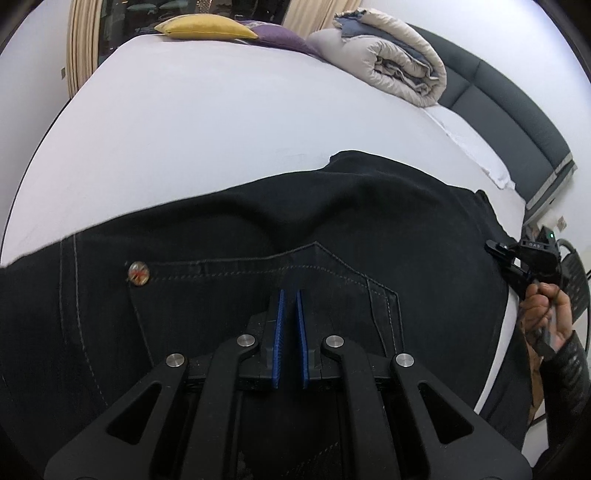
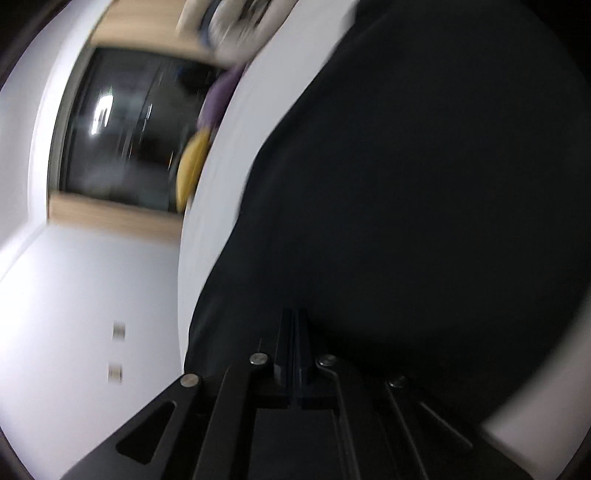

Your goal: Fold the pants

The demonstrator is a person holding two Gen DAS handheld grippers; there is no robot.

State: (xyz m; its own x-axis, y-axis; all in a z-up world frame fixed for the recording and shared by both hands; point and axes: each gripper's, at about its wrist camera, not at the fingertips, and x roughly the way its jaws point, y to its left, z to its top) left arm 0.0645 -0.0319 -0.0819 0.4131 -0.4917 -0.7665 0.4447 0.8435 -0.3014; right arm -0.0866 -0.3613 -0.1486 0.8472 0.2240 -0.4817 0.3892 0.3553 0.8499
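Observation:
Black denim pants (image 1: 229, 229) lie across the white bed, their back pocket and a round rivet (image 1: 138, 273) facing up. My left gripper (image 1: 290, 293) points down onto the pocket. Its blue pads (image 1: 279, 332) are shut on a pinch of the dark cloth. My right gripper (image 1: 496, 249), carried by a hand (image 1: 546, 314), sits at the pants' right edge. In the blurred right wrist view the right gripper (image 2: 294, 314) has its fingers pressed together against the pants (image 2: 424, 203). I cannot make out any cloth between them.
A white mattress (image 1: 184, 129) stretches beyond the pants. A rolled beige duvet (image 1: 391, 62) lies at its far right by the dark headboard (image 1: 509, 122). Yellow (image 1: 205, 27) and purple (image 1: 284, 37) cushions rest at the far edge, with a curtain (image 1: 83, 48) and window behind.

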